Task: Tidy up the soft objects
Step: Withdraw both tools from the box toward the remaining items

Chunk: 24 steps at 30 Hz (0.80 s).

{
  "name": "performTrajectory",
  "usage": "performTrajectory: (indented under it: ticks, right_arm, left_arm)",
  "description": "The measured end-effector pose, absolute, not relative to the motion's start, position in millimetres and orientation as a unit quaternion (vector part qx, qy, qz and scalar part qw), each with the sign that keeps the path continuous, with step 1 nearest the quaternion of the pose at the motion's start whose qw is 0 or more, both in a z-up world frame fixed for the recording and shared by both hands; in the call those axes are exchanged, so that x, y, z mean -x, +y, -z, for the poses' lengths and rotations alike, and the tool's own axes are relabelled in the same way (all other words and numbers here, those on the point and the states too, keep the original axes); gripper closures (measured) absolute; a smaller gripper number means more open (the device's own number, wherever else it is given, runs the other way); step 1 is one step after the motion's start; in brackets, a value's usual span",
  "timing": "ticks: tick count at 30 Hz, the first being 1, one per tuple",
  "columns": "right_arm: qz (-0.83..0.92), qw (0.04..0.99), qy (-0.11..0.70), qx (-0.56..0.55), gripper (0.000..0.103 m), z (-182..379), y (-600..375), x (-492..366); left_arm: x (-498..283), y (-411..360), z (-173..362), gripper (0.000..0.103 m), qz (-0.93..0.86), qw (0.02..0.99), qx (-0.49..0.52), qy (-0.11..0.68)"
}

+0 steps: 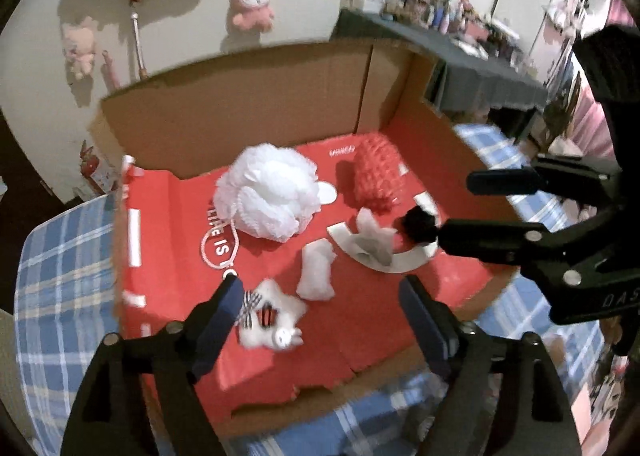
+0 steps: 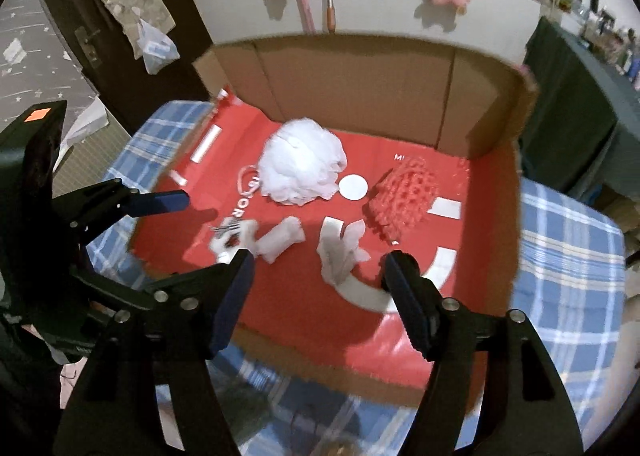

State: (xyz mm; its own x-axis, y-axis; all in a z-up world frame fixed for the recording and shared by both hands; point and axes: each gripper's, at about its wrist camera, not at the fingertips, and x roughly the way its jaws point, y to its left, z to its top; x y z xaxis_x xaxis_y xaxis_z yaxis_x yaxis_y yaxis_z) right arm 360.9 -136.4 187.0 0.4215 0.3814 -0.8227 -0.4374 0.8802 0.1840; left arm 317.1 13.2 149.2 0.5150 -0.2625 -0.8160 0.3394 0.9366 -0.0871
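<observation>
Left wrist view: white bath pouf [image 1: 270, 193] at 11 o'clock is looking light and squashy, its cord loop [image 1: 218, 246] offering a grasp; left hand-held gripper [image 1: 320, 308] and right hand-held gripper [image 2: 318, 288] are both gaping empty.

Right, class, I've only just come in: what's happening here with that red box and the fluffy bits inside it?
A person is working two hand-held grippers above an open red cardboard box on a blue plaid cloth. The left gripper and right gripper both stand open and hold nothing. Lying loose in the box are a white bath pouf, a red mesh sponge, a small white plush toy, a white pad and a black pom-pom.
</observation>
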Motion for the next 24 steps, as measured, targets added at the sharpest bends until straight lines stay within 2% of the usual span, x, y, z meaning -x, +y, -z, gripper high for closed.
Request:
performTrajectory:
  ticks: [1, 3, 10, 17, 24]
  right_arm:
    - [-0.243, 0.847, 0.472, 0.028, 0.029, -194.3, -139.1, -351.1]
    - [-0.241, 0.856, 0.457, 0.025, 0.029, -208.4, -144.8, -330.9]
    - [-0.222, 0.887, 0.403, 0.039, 0.029, -244.3, -152.8, -260.1]
    - [-0.169, 0.931, 0.316, 0.072, 0.027, -262.6, -162.9, -185.7]
    - [-0.151, 0.959, 0.232, 0.054, 0.027, -260.5, -175.7, -121.4]
  left_arm:
    - [-309.2, 14.9, -154.3, 0.016, 0.171, 0.874, -0.039, 0.454]
    - [-292.9, 15.0, -167.0, 0.010, 0.168, 0.882, -0.035, 0.439]
    - [-231.9, 15.0, -207.2, 0.004, 0.181, 0.906, -0.019, 0.382]
    - [-170.8, 18.5, -226.5, 0.002, 0.184, 0.929, -0.014, 0.320]
    - [-115.5, 20.4, -226.9, 0.002, 0.164, 0.956, -0.005, 0.245]
